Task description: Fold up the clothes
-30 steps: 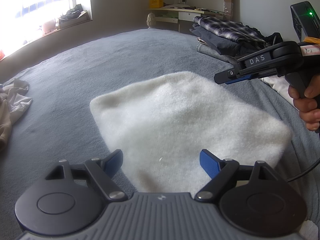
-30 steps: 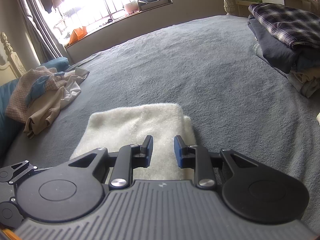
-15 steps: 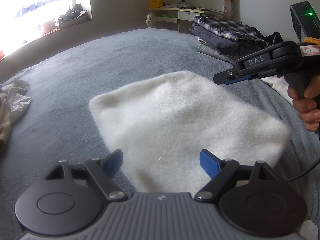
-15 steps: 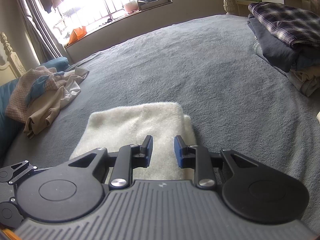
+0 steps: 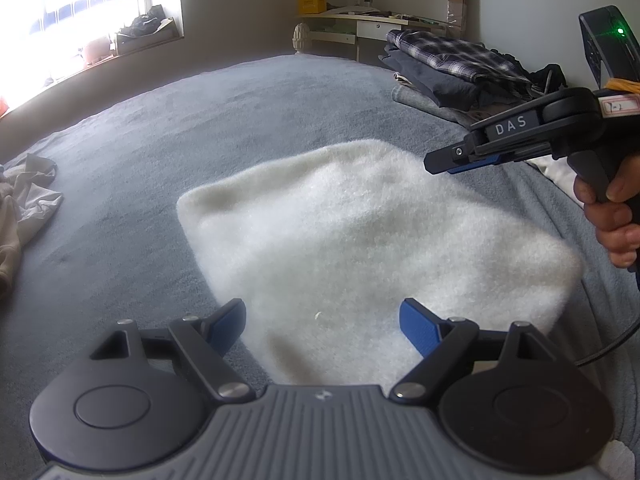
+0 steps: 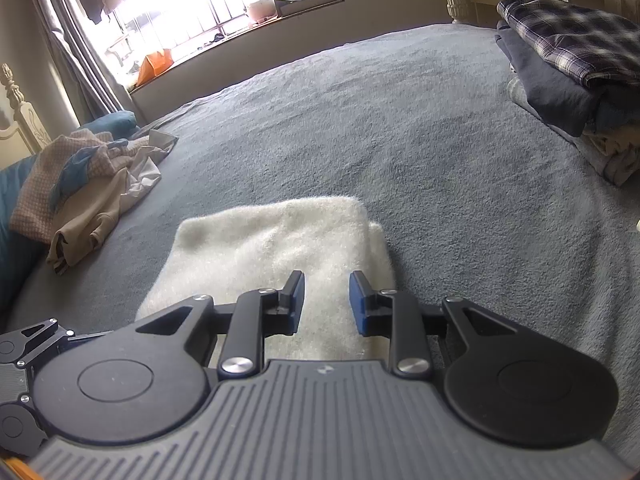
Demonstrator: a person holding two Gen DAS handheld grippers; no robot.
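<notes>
White fleecy garment (image 5: 360, 232) lies folded flat on the grey bedspread (image 5: 200, 120), roughly mid-bed, near edge just below both tools. Left gripper (image 5: 322, 322) hovers over the near edge, jaws spread wide, nothing between the pads. Right gripper (image 6: 326, 300) hangs above the garment's right half, jaws parted by a narrow gap and empty; no cloth pinched (the left wrist view shows its fingers clear of the fleece).

Judged step: between folds, either 1 more fold or a lift to the stack of folded clothes (image 6: 568, 60) at far right.

To do it well:
- take both near corners, 1 per gripper, pinching all layers together;
- lift evenly so the thick pile does not slide apart;
- keep clear of the unfolded heap (image 6: 84, 184) at left.
</notes>
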